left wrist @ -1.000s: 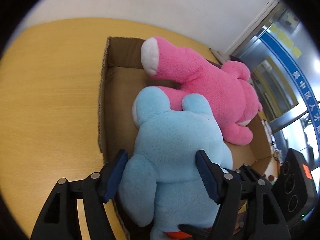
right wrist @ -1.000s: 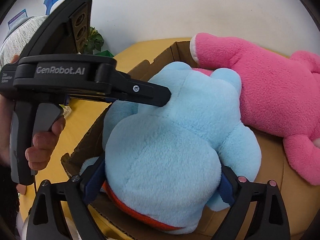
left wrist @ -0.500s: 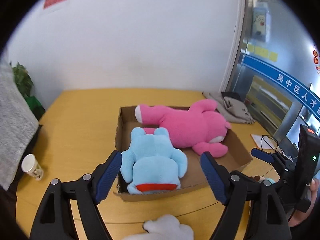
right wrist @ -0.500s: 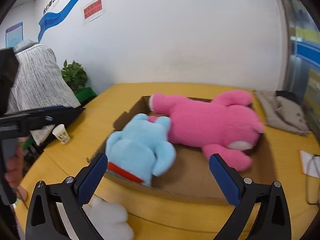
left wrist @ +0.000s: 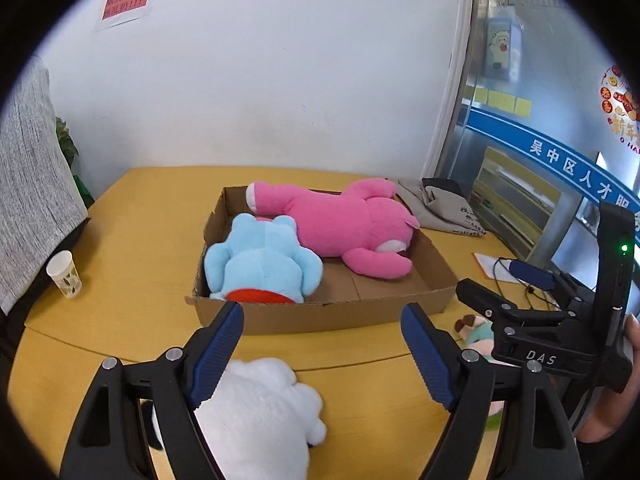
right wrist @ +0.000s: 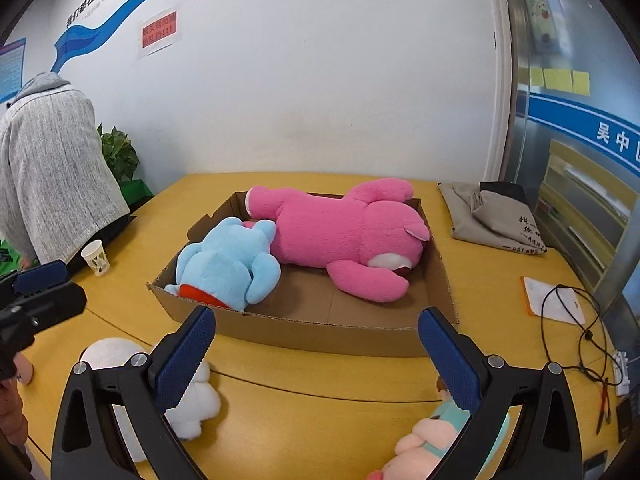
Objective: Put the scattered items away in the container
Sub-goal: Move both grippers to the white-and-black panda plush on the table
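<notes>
Lying in the cardboard box (left wrist: pixel 340 314) on the bench (left wrist: pixel 132 264): blue plush (left wrist: pixel 260 264), pink plush (left wrist: pixel 344 224). Left gripper (left wrist: pixel 322 356): jaws wide apart, empty, above white plush (left wrist: pixel 256 404) on the bench.

Right wrist view: right gripper (right wrist: pixel 316 356), jaws wide apart, empty. Small doll (right wrist: pixel 424 436) on the bench by right jaw; white plush (right wrist: pixel 120 364) left of it; paper cup (right wrist: pixel 95 257) well apart.

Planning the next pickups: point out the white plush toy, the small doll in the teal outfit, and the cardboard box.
white plush toy (left wrist: pixel 260 404), left wrist view, on its fluffy body.
small doll in teal outfit (right wrist: pixel 434 434), right wrist view, on its peach limb.
cardboard box (right wrist: pixel 320 334), right wrist view, on its near wall.
</notes>
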A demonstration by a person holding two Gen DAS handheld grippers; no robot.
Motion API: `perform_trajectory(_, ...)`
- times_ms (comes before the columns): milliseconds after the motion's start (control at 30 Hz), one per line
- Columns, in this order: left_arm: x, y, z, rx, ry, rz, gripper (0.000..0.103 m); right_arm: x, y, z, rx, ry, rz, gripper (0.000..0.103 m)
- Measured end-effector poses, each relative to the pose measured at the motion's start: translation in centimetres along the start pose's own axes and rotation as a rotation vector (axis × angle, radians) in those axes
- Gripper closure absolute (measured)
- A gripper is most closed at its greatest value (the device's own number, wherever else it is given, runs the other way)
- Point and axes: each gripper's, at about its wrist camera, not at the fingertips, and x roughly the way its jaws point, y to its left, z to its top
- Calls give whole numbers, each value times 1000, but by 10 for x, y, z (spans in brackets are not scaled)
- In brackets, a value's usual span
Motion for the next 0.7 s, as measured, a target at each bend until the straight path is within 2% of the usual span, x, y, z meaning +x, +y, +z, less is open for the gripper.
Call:
perform_trajectory(267,-10,-6,-13,-6,5,-13,22,-12,-9,-12,-9,11,-9,0)
perform_trajectory(433,-11,12,-20,-40,41,-38,22,-17,-7,-20,-10,23,24,0)
perform_trajectory(567,-13,39,-31,-76,74,-64,22,-19,10,-27,-60,21,201,0)
perform_trajectory(700,-11,68,-44,-115,109,-69,22,-12,43,-37,-144,35,329,0)
